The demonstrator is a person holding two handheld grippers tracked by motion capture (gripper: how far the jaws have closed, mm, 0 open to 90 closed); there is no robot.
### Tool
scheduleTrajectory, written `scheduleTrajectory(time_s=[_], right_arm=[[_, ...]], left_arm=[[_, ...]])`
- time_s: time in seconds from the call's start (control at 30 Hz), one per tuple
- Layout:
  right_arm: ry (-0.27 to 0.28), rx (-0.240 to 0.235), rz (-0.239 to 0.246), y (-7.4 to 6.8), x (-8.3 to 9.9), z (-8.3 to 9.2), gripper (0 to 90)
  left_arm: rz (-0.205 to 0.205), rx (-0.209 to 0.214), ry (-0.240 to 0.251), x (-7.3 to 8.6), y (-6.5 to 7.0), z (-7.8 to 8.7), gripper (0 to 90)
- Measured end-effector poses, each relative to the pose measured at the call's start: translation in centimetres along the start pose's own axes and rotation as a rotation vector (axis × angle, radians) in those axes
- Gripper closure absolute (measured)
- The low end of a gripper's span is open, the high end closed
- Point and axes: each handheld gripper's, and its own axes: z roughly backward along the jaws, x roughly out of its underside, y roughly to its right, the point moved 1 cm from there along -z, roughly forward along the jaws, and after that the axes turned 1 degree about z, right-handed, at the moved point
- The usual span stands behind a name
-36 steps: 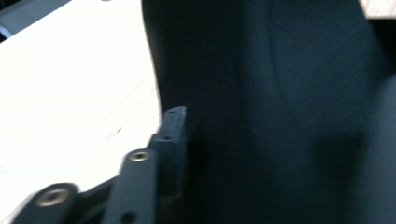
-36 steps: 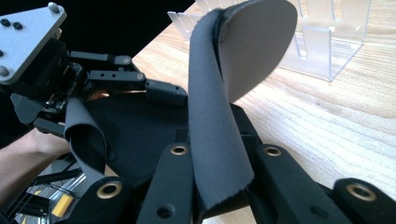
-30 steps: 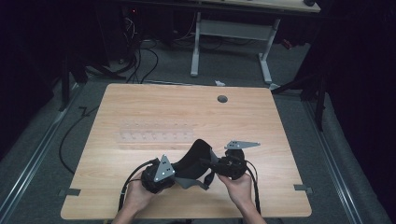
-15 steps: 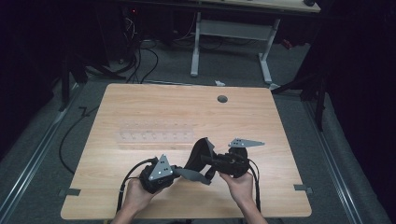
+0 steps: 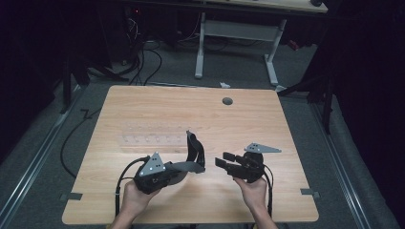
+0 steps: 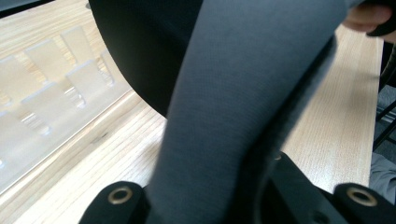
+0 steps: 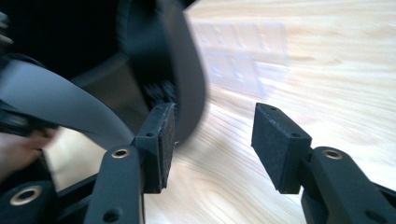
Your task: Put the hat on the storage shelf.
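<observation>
Lower centre of the high view: left gripper [image 5: 193, 167] pinches a grey strap [image 5: 193, 151] (dark, curled). Right gripper [image 5: 224, 161] — jaws spread, empty — sits just beside it on the wooden table [image 5: 286, 119].

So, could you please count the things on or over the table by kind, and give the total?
Hand-held grippers: 2, left gripper and right gripper
Dark grey strap: 1, held in the left gripper
Clear plastic tray: 1, flat on the table
Total: 4
</observation>
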Motion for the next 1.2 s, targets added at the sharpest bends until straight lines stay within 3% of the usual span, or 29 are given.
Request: scheduleTrajectory(time_s=[0.03,0.07,0.13,0.23,0.57,0.93,1.2], right_arm=[[-0.018,0.044,0.009,0.6,0.6,-0.1,47.2],[-0.018,0.044,0.009,0.6,0.6,-0.1,47.2],[-0.042,0.101,0.020,1.5,1.6,-0.3,46.7],[-0.056,0.135,0.019,2.0,2.1,-0.4,46.2],[-0.124,0.344,0.029,5.1,4.4,-0.9,42.6],[-0.146,0.467,0.048,6.6,5.2,-0.5,39.6],[-0.165,0.517,0.076,7.0,5.7,-0.7,38.5]], left_arm=[[0.007,-0.003,0.003,-0.1,-0.1,0.1,85.1],[0.013,-0.005,0.006,-0.2,-0.2,0.2,85.1],[0.026,-0.009,0.015,-0.5,-0.3,0.4,85.1],[0.041,-0.015,0.030,-0.9,-0.6,0.7,85.0],[0.082,-0.037,0.069,-1.8,-1.5,1.9,84.9],[0.115,-0.057,0.091,-2.5,-2.3,2.6,84.7],[0.131,-0.079,0.108,-3.0,-2.9,3.3,84.7]])
